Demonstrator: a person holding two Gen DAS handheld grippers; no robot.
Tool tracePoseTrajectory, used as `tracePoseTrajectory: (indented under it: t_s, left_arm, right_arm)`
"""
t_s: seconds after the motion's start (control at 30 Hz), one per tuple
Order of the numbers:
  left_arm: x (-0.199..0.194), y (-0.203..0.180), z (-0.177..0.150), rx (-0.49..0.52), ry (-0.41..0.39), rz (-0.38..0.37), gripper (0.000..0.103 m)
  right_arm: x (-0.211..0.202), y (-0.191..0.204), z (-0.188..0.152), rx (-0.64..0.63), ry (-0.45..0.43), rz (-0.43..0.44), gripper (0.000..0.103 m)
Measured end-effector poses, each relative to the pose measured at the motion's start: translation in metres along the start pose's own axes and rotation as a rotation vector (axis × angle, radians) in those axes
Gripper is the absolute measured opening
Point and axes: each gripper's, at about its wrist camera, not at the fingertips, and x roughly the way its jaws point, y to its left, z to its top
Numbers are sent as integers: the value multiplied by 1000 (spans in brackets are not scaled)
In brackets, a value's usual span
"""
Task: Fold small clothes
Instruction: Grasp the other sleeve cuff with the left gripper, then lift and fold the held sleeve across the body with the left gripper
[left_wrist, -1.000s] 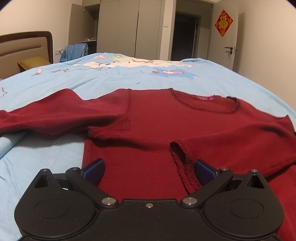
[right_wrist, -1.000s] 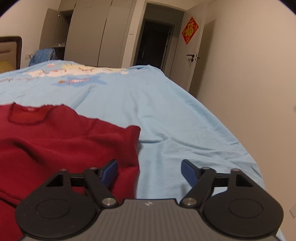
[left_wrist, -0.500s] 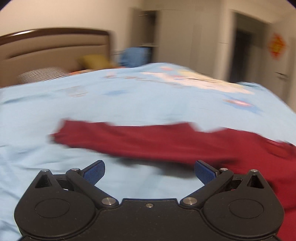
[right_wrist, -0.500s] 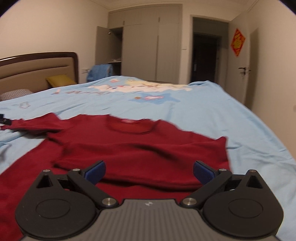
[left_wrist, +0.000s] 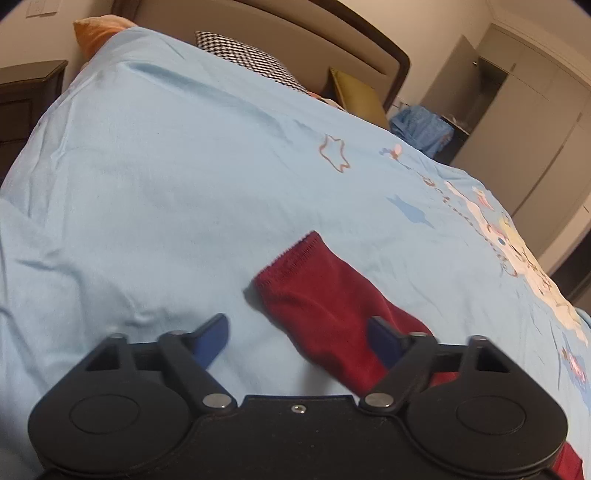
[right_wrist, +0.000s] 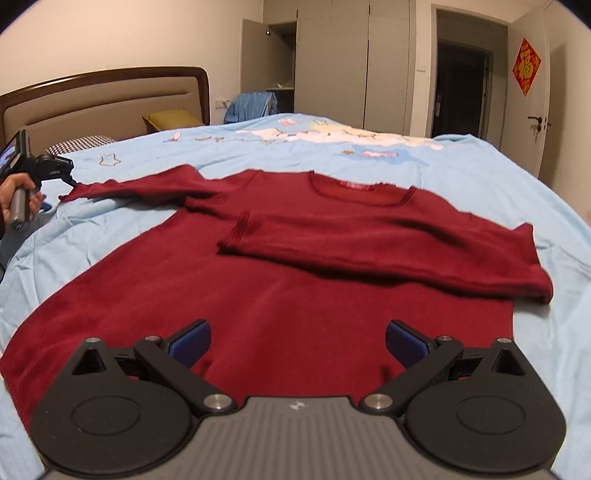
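My left gripper (left_wrist: 297, 334) hangs with its jaws spread wide and empty, just above the cuff (left_wrist: 291, 258) of the outstretched left sleeve (left_wrist: 325, 306), which runs under the right-hand blue pad while the other pad sits over bare bedsheet (left_wrist: 166, 184). The risk I see here is a poor bite: if I close from this offset, I expect to catch only one edge of the sleeve, or a pinch of sheet along with it, and dragging the sheet would pull the whole layout askew. My right gripper (right_wrist: 297, 343) is likewise wide apart and holding nothing, poised over the lower body of the dark red sweater (right_wrist: 258, 295), which lies flat and face-up across the light blue bedsheet, neckline (right_wrist: 362, 188) toward the far side. The right sleeve (right_wrist: 369, 240) is already laid across the chest; it looks loose enough that a sideways tug from the other sleeve could slide it off. The knit appears soft, fine-ribbed and limp, with a scalloped stitched edge at the cuff, so I judge it will sag and stretch rather than hold a crease. The sheet is thin, smooth cotton-like cloth with cartoon prints and shallow wrinkles. In the right wrist view a hand (right_wrist: 16, 195) grips the left tool's handle near the sleeve end.
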Motion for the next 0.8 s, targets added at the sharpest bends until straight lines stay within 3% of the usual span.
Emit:
tracePoseTrajectory:
  t_s: [0.03, 0.1, 0.17, 0.2, 0.23, 0.37, 0.57, 0.8]
  left_arm:
    - [3, 0, 1, -9, 0, -3, 63]
    - [10, -1, 2, -19, 11, -26, 34]
    - [15, -2, 2, -9, 16, -29, 21]
    - [16, -3, 2, 5, 5, -29, 9]
    - [18, -4, 2, 16, -7, -37, 5]
    - [4, -8, 0, 30, -84, -72, 2]
    - [-38, -40, 2, 143, -223, -179, 2]
    - [-122, -132, -15, 393, -405, -452, 2]
  right_arm:
    - [0, 1, -1, 4, 5, 0, 103]
    - [0, 0, -3, 11, 10, -5, 103]
    - [2, -2, -3, 20, 13, -10, 103]
    - [2, -3, -3, 26, 15, -11, 103]
    - [2, -4, -3, 30, 15, -12, 103]
    - [0, -5, -4, 29, 6, -19, 103]
    - [-1, -8, -6, 44, 1, -18, 103]
    - [-13, -15, -6, 65, -45, -34, 103]
